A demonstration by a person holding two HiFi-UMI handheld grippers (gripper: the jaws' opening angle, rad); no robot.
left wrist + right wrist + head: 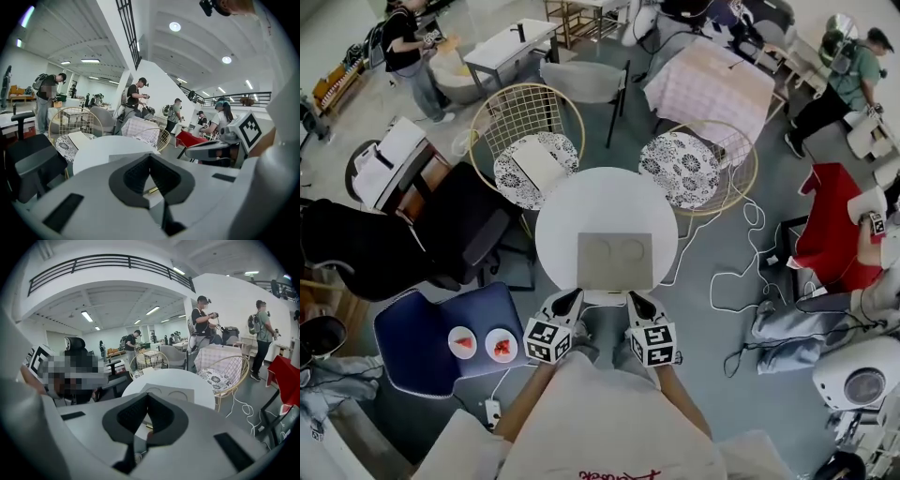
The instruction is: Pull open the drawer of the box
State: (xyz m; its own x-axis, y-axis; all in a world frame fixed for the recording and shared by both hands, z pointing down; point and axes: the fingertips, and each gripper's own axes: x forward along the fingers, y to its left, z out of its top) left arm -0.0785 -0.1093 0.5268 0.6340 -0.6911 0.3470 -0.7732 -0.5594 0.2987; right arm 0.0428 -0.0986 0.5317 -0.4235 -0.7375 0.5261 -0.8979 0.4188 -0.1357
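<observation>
A flat grey box (615,261) with two round recesses in its top lies on the round white table (581,202), near the table's front edge. My left gripper (572,298) and right gripper (636,300) hover side by side just in front of the box, both pointing at its front face. In the left gripper view the left gripper (150,155) has its tips together, and a small brass knob (153,190) shows behind the pads. The right gripper (147,394) is also shut on nothing, with the box (168,392) just beyond it and a brass knob (147,426) low between the pads.
Two gold wire chairs with patterned cushions (534,159) (694,169) stand behind the table. A black office chair (459,225) and a blue chair (431,337) holding two small plates are at the left. White cables (750,272) trail on the floor at the right. Several people stand around.
</observation>
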